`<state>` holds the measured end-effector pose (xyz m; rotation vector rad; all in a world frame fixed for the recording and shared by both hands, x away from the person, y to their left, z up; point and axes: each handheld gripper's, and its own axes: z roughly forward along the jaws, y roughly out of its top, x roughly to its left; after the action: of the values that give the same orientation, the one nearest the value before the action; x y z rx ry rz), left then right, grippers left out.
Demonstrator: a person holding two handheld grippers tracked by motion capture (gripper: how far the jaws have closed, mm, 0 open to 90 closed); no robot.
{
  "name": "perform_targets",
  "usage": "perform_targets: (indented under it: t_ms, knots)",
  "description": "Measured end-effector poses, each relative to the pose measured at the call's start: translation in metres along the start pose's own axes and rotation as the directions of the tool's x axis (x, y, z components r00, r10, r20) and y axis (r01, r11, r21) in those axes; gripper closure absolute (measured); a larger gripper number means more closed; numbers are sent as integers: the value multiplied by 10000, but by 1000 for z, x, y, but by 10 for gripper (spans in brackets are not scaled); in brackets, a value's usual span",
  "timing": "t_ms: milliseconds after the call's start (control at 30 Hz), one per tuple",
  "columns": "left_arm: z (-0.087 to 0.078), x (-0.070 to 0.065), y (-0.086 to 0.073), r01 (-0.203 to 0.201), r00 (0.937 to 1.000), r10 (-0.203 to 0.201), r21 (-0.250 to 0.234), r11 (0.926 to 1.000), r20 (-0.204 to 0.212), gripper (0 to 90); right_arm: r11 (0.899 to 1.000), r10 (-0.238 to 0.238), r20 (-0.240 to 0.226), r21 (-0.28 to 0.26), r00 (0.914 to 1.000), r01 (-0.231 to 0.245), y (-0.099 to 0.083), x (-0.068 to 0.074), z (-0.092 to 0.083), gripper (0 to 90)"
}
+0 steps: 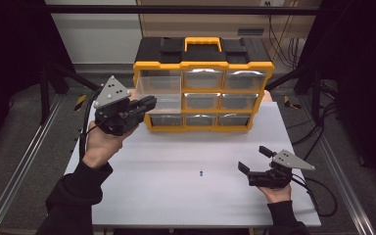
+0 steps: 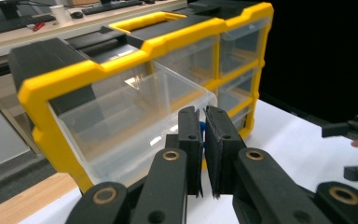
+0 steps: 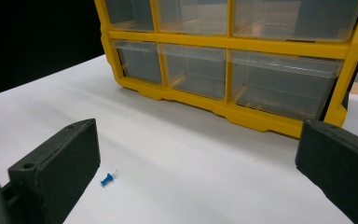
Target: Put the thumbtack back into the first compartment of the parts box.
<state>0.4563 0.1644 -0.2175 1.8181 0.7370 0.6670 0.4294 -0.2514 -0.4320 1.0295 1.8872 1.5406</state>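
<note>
So the biggest thing here is the white table point(image 1: 176, 196), taking up most of the middle and bottom of the high view. At its far edge, upper centre of the frame, sits the yellow and black drawer organizer point(image 1: 203, 85) with a yellow handle on top and three rows of clear drawers. The top-left drawer point(image 1: 159, 90) is pulled out toward me; in my left gripper view it juts out across the centre of the frame, and I can't see anything inside it.

My left gripper point(image 1: 144, 105) is up at the left of the high view, tips right at the front of that open drawer. From its own camera the jaws are nearly together, just a thin slit between them, and there's a small blue something point(image 2: 202, 127) pinched up near the tips. Looks like a pin head, but it's too hidden for me to say for sure.

My right gripper point(image 1: 253, 158) is at the lower right, sitting low by the table, jaws spread wide with nothing in them.

Smallest thing: a blue pushpin point(image 3: 107, 178) lying on its side on the bare table, lower left of my right gripper view, close to the left jaw but not touching. In the high view it's a tiny speck just below centre.
</note>
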Motion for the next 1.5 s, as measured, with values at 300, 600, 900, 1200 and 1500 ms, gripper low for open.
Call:
perform_targets:
  t_ms: [300, 600, 900, 1200, 1500]
  knots:
    - [17, 15, 10, 25, 9994, -18, 207, 9998, -339, 848, 10000, 0, -6, 9, 10000, 0, 0, 0, 0, 7]
    - [33, 32, 13, 70, 9977, -41, 424, 9991, -675, 848, 10000, 23, -23, 22, 10000, -23, 0, 0, 1, 7]
    - [47, 38, 8, 49, 9958, 28, 845, 9964, -918, 848, 10000, 12, -26, 15, 10000, -12, 0, 0, 1, 7]
    - [58, 37, 4, 68, 9933, 79, 1274, 9918, -1151, 847, 10000, 68, -50, 51, 10000, -68, 0, 1, 1, 7]
    - [58, 38, 4, 94, 9930, 56, 1266, 9919, -1180, 825, 10000, 4, -38, 2, 10000, -4, 0, 0, 1, 7]
